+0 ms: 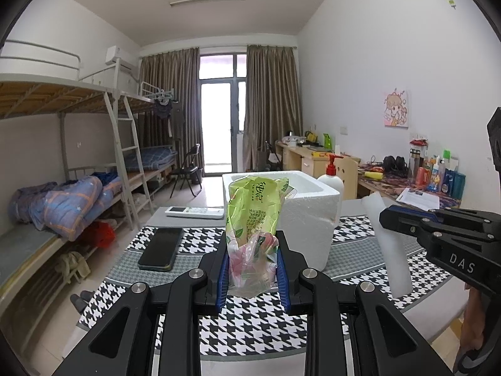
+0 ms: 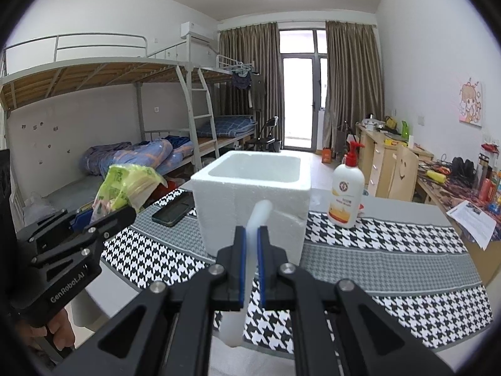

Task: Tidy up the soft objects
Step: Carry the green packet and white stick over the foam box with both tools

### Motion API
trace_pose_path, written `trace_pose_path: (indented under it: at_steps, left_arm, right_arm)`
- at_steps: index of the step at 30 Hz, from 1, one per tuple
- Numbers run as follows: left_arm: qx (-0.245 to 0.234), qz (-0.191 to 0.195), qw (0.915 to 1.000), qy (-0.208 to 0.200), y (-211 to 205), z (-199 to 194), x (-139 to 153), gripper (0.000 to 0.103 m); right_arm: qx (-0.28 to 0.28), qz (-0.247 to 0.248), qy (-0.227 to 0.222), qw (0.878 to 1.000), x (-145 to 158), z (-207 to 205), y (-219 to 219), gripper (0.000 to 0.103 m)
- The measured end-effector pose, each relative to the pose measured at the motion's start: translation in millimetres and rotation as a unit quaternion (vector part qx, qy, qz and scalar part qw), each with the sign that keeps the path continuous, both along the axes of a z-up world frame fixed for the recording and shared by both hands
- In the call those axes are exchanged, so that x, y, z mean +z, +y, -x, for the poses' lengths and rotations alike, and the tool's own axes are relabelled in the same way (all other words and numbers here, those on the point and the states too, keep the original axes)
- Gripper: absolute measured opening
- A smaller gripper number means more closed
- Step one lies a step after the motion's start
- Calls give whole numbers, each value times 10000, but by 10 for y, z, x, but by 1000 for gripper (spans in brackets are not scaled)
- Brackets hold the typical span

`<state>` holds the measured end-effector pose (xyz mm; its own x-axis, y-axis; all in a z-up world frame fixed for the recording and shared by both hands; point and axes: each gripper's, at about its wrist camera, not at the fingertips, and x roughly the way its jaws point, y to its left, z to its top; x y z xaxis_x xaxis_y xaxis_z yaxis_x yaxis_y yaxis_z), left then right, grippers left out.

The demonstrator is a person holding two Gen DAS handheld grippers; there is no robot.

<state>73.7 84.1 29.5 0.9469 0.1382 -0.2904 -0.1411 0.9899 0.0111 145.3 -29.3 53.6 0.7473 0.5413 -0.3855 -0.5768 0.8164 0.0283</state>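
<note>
My left gripper [image 1: 252, 266] is shut on a green plastic tissue pack [image 1: 253, 216], held upright above the table in front of the white foam box [image 1: 300, 200]. The pack also shows in the right wrist view [image 2: 125, 188], at the left. My right gripper [image 2: 251, 250] is shut on a white foam sheet [image 2: 255, 219], held edge-on just before the foam box [image 2: 250, 194]. In the left wrist view the foam sheet [image 1: 388, 244] hangs at the right, in the right gripper [image 1: 394, 219]. The box is open on top and looks empty.
A houndstooth cloth [image 2: 391, 250] covers the table. A black phone [image 1: 161, 249] lies left of the box, a remote [image 1: 194, 212] behind it. A lotion pump bottle [image 2: 347, 194] stands right of the box. Bunk beds stand left, cluttered desks right.
</note>
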Motion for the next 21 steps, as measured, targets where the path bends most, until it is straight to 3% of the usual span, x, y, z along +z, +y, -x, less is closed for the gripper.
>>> trace_pose_path:
  at_steps: [21]
  left_arm:
    - [-73, -8, 9999, 84, 159, -561, 300, 27]
  right_arm:
    - [-51, -53, -87, 9999, 422, -508, 168, 9]
